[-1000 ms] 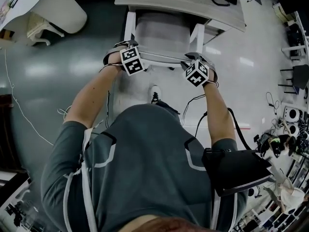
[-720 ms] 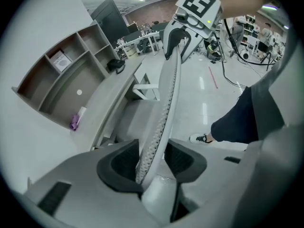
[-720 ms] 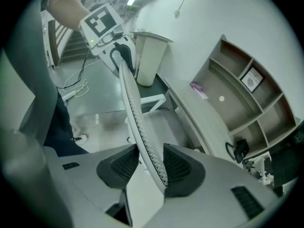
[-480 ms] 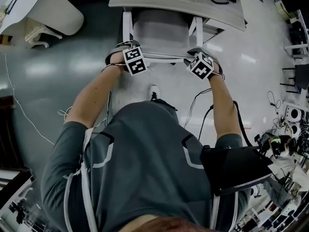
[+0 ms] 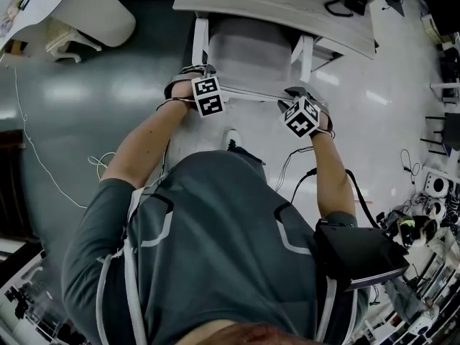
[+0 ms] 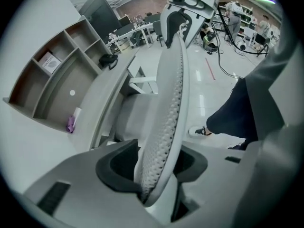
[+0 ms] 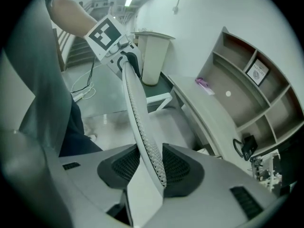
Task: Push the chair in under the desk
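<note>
My left claw (image 6: 156, 169) and right claw (image 7: 151, 167) are each clamped on the top edge of the chair (image 6: 169, 103), its mesh back between the pads. Its seat sits partly under the desk (image 5: 277, 6) ahead of me.

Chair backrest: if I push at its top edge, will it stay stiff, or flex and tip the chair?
The backrest looks thin and perforated, so it will probably flex a little between the left gripper and right gripper. Pushing this high could rock the chair if its feet drag; its base is out of view, so rolling is unclear.
</note>
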`<move>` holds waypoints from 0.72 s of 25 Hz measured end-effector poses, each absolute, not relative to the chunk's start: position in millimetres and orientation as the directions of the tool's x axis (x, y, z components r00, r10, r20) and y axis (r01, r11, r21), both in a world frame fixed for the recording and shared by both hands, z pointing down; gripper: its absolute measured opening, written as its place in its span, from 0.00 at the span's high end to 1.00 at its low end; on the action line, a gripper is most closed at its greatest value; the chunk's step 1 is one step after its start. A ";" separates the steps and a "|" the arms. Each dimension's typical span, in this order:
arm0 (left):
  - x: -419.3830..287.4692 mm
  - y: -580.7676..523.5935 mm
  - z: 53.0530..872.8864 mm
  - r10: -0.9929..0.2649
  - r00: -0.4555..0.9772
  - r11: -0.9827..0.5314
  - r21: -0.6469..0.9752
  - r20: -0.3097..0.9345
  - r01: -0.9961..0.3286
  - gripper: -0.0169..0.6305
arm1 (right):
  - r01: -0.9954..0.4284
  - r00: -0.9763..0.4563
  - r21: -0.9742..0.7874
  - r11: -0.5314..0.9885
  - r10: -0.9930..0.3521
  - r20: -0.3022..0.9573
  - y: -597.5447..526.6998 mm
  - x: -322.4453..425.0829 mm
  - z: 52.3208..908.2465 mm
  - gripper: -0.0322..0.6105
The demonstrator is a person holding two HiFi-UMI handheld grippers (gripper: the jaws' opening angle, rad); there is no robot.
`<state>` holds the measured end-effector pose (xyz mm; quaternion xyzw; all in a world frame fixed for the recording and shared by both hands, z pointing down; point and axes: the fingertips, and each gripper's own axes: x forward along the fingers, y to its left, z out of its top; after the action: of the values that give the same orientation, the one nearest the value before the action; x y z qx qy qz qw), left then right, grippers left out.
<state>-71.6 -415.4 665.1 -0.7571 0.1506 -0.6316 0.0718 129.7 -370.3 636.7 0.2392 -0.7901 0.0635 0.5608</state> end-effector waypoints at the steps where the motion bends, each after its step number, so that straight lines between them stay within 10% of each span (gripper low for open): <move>1: -72.0 -416.3 665.2 -0.316 0.157 -0.945 -0.296 0.936 -0.136 0.69 | -0.454 -0.257 0.172 0.874 -0.313 0.915 -370.8 129.5 636.6 0.70; 18: -77.1 -428.7 662.5 -0.309 0.124 -0.949 -0.296 0.943 -0.110 0.71 | -0.477 -0.264 0.223 0.850 -0.381 0.886 -385.5 125.1 632.4 0.68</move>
<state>-77.1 -428.7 662.5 -0.7457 0.1403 -0.6468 0.0767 125.1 -385.5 632.4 0.2703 -0.7939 0.0443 0.5429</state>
